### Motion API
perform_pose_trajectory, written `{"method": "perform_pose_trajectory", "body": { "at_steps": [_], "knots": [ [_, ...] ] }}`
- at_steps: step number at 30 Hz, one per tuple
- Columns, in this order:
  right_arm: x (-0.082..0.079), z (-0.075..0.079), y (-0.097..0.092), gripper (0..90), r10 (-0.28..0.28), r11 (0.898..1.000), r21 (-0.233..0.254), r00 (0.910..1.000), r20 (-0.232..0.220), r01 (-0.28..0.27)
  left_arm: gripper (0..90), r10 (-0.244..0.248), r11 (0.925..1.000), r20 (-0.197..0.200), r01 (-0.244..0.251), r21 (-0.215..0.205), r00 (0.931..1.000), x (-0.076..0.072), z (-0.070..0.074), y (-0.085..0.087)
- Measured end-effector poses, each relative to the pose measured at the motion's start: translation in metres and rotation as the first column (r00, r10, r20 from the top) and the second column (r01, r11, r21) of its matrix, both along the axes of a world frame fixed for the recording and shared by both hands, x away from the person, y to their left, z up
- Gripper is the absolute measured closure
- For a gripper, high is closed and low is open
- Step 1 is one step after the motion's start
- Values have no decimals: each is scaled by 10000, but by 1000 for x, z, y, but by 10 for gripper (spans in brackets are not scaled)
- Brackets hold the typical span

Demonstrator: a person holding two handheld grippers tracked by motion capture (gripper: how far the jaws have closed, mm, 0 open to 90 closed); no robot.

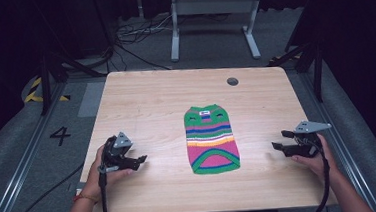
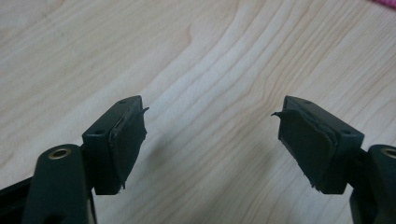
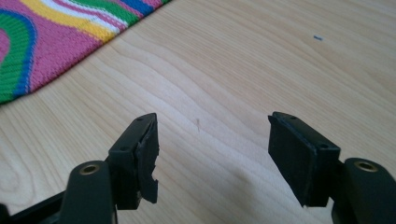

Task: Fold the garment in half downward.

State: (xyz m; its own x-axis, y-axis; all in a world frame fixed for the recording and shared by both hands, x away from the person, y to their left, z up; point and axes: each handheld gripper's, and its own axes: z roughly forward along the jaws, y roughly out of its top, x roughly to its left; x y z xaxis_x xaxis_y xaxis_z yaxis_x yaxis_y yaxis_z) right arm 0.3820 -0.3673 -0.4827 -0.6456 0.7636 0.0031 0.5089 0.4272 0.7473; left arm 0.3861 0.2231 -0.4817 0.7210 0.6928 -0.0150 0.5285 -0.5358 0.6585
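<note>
Striped knit garment point(image 1: 212, 140) lies flat at frame centre on table point(image 1: 141, 104). Your left gripper point(image 1: 140, 161) sits lower left, right gripper point(image 1: 277, 147) lower right; both released, w/ nothing between jaws, well apart from it.

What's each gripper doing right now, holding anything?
Left gripper: open, nothing between the jaws, over bare table.
Right gripper: open, empty, beside the striped knit garment, not touching it.

1 striped sweater point(image 1: 211, 140), 2 hand-held grippers, 1 table point(image 1: 141, 104).
</note>
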Motion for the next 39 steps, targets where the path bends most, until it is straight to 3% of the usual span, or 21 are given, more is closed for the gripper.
{"method": "perform_pose_trajectory", "body": {
  "at_steps": [4,7,9,10,17,19,21,27,31,33,39],
  "knots": [
    [6,8,8,362,305,9992,-265,9995,44,-304,256,-101,9999,338,104,-76,9994,8,10,-9],
    [15,14,16,374,427,9990,-95,9991,-24,-427,303,-151,9999,530,151,-7,9985,16,16,-14],
    [23,20,24,374,581,9983,-97,9983,25,-581,302,-77,9997,500,88,-232,9987,23,19,-18],
    [25,22,28,375,658,9978,-43,9978,65,-657,302,-46,9999,670,56,-144,9977,27,22,-20],
    [46,36,58,405,1255,9920,-158,9915,343,-1250,325,-123,9992,803,154,-381,9967,47,31,-38],
    [50,37,62,433,1336,9910,-161,9904,347,-1331,338,-168,9997,904,182,-144,9958,51,33,-42],
    [60,41,73,497,1573,9871,-345,9869,361,-1561,364,-176,9996,823,193,-197,9964,56,33,-47],
    [83,44,96,549,1888,9819,-242,9811,416,-1879,402,-187,9992,852,217,-347,9962,83,28,-74],
    [98,40,111,572,1890,9820,-36,9813,367,-1890,407,-172,9990,924,209,-396,9956,95,25,-91],
    [103,38,115,571,1860,9825,-21,9817,411,-1861,417,-277,9991,779,301,-296,9966,101,22,-100],
    [121,33,126,563,1639,9864,26,9862,240,-1640,444,-386,9978,735,424,-507,9965,115,18,-118]
  ]
}}
